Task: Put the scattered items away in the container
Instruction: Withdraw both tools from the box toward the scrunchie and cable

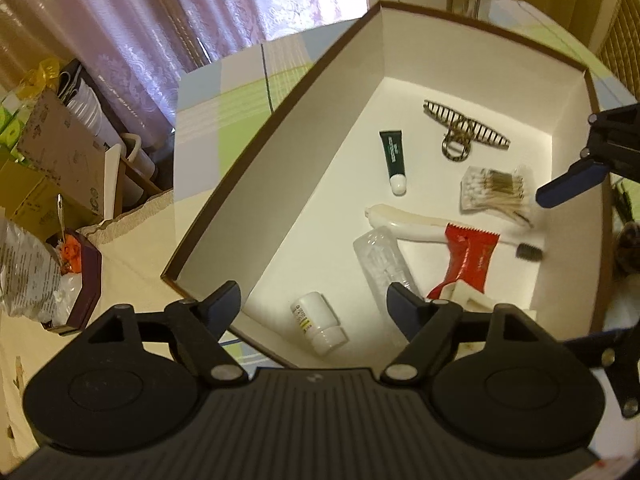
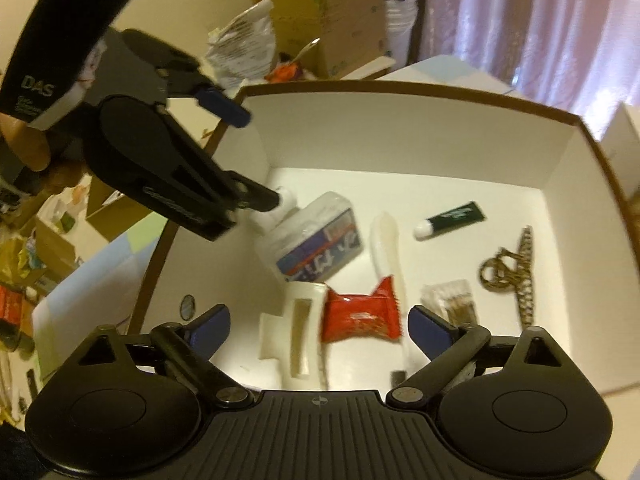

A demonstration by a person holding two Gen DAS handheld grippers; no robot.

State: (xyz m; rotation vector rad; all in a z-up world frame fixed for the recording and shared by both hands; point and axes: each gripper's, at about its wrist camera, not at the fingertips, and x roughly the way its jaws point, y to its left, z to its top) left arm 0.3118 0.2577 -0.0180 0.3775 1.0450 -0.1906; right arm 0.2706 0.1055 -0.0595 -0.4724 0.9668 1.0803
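Surroundings: beyond my left gripper (image 1: 314,308), past the box's far-left wall, I see pink curtains (image 1: 168,20), a heap of cardboard cartons (image 1: 60,152) and a crinkled plastic bag (image 1: 28,268) lying on a dark tray.
In the way: the near wall of the container (image 1: 256,184) runs right between my left fingers, so one finger sits outside the box and the other over its floor.
Left gripper: fingers spread wide, holding nothing, hanging over the box's near-left corner.
Right gripper (image 2: 320,328): fingers also spread apart and empty, over the near side of the box floor; from the left camera I see only one blue fingertip of it at the right edge.
Container: a white box with a brown rim, standing on a checked cloth (image 1: 224,112) of green and pale squares.
Items inside: a small white bottle (image 1: 318,326) just ahead of my left fingers; a clear plastic case (image 1: 384,264) beside it; a red sachet (image 2: 360,314) lying across a white toothbrush (image 2: 390,256); a white hair clip (image 2: 296,336) just left of the sachet.
Farther in: a dark green tube (image 1: 393,160) with a white cap, a bundle of cotton swabs (image 1: 496,190), and a striped hair claw (image 1: 464,130) nearest the far wall.
Sharpness: the right view is blurred.
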